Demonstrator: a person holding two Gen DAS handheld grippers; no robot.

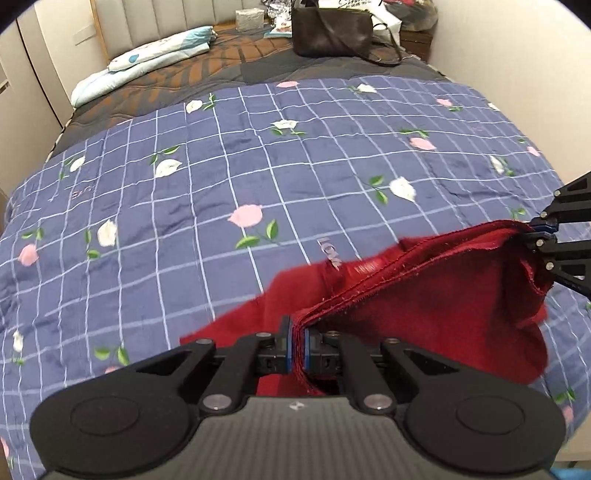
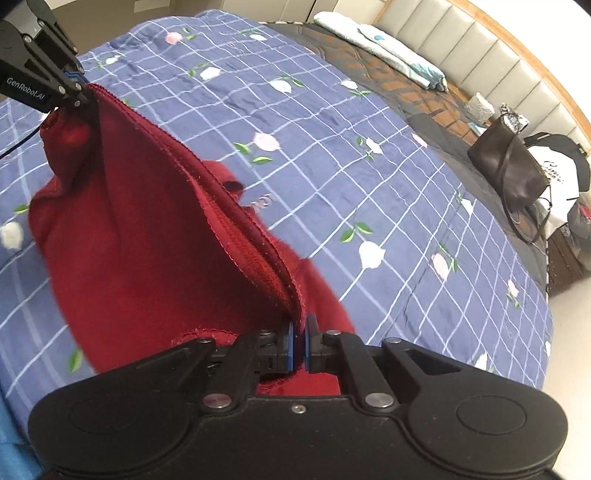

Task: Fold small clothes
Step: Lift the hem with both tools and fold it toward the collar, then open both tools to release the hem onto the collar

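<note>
Garment: a red cloth, stitched hem uppermost, hangs stretched between the two grippers above the quilt; its lower part sags toward the quilt — in the left wrist view it fills the 4 o'clock area.
Left gripper: clenched on one end of the hem, fabric pinched between the blue pads; seen at 10 o'clock in the right wrist view.
Right gripper: clenched on the other end of the hem; seen at 3 o'clock in the left wrist view.
Quilt: blue, white grid, pink and white flowers — spread over the bed.
Bag: dark, strapped, at 12 o'clock in the left wrist view, well apart from the cloth.
Pillow: white and pale blue, at 11 o'clock, beside the headboard.
</note>
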